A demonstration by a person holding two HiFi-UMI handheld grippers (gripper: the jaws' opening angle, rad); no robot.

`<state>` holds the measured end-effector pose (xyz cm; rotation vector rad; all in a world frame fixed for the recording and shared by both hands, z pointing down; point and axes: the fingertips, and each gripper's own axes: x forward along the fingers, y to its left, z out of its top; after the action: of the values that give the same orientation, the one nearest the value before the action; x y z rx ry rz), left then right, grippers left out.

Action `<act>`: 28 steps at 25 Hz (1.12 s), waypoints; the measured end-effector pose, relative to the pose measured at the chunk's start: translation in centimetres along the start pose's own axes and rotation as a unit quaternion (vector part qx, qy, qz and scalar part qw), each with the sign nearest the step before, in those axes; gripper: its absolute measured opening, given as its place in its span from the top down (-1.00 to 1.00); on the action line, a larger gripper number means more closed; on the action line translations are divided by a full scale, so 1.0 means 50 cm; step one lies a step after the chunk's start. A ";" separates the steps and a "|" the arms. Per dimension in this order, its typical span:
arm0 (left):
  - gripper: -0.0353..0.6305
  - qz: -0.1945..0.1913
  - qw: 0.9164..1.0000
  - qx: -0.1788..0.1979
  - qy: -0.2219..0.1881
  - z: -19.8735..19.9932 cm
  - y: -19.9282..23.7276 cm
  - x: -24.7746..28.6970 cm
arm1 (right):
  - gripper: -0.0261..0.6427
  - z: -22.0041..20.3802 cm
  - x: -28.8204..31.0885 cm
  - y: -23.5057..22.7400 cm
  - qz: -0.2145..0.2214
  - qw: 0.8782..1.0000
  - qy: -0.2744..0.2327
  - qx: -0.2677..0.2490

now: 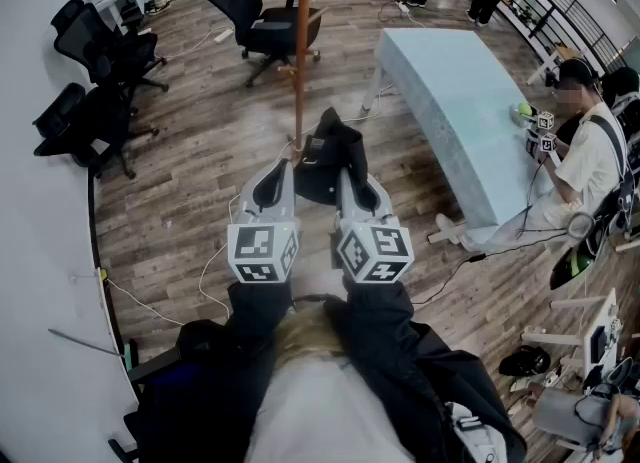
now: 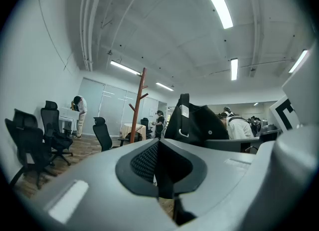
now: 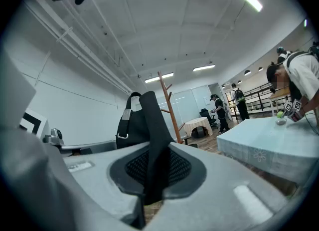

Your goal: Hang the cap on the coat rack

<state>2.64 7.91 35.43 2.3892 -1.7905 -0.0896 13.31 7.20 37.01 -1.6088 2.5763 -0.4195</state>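
Head view: both grippers are held out level and side by side. The black cap [image 1: 326, 156] hangs at the tip of the right gripper [image 1: 345, 173], with the left gripper [image 1: 288, 161] just beside it at 9 o'clock. The wooden coat rack [image 1: 300, 51] stands at 12 o'clock from the cap, near but apart from it.

Left gripper view: the left gripper [image 2: 158, 147] has its 2 jaws closed together with nothing between them. The cap [image 2: 202, 122] sits at 2 o'clock, the coat rack [image 2: 141, 100] at 11 o'clock and farther off.

Right gripper view: the right gripper [image 3: 154, 167] is clamped on a dark edge of the cap [image 3: 130, 125], which rises upright above the jaws. The coat rack [image 3: 168, 100] shows just past the cap at 1 o'clock, its pegs higher up. The right hand carries the load, so the next move is probably forward and up towards a peg.
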 end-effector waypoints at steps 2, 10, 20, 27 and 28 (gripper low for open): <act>0.89 -0.001 1.000 -0.001 0.001 0.000 0.011 -0.001 | 0.83 -0.001 0.006 0.004 -0.006 1.000 -0.001 -0.001; 0.89 -0.004 1.000 0.004 -0.015 0.019 0.039 0.002 | 0.83 -0.005 0.032 0.013 -0.017 1.000 -0.007 0.001; 0.89 -0.023 1.000 0.003 -0.014 0.014 0.047 0.007 | 0.83 -0.019 0.036 0.015 -0.038 0.999 -0.007 -0.005; 0.89 -0.039 0.999 -0.006 0.007 -0.022 0.066 -0.001 | 0.82 -0.060 0.036 0.027 -0.061 0.998 0.006 0.000; 0.89 -0.041 0.999 -0.006 0.009 -0.026 0.071 -0.004 | 0.82 -0.065 0.037 0.030 -0.064 0.998 0.007 0.001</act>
<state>-0.60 7.25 37.24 2.4470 -1.6802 -0.0887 10.49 6.77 39.90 -1.7832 2.4903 -0.4438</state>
